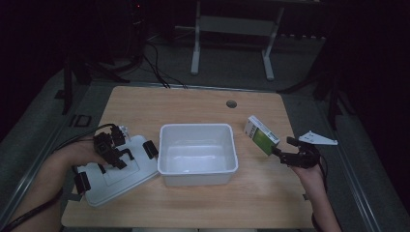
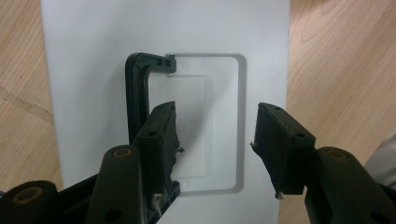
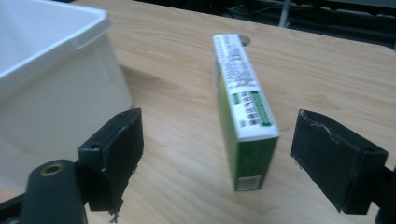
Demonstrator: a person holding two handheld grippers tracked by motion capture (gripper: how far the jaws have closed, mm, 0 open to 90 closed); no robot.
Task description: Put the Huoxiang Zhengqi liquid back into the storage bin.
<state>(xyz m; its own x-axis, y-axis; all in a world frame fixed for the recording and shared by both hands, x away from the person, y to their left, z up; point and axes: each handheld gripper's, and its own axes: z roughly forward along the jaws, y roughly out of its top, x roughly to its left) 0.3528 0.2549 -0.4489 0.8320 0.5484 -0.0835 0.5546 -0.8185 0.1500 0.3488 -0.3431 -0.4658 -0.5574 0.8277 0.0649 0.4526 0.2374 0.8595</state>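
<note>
A white bin (image 1: 196, 127) stands open at the table's middle. Its white lid (image 1: 138, 175) lies flat to the left, with black latches and a black handle (image 2: 137, 88). My left gripper (image 1: 117, 160) hovers over the lid's recessed middle (image 2: 219, 93), jaws open, the handle just beside the left jaw and nothing between the pads. A green and white box (image 1: 261, 135) stands on its edge right of the bin. My right gripper (image 1: 282, 148) is just behind it and open; in the right gripper view the box (image 3: 243, 102) stands ahead between the jaws, untouched.
The bin wall (image 3: 56, 88) is close on the left in the right gripper view. A round cable hole (image 1: 231, 103) sits near the table's far edge. Bare wood lies in front of the bin and around the box. A white stand (image 1: 232, 29) is on the floor beyond.
</note>
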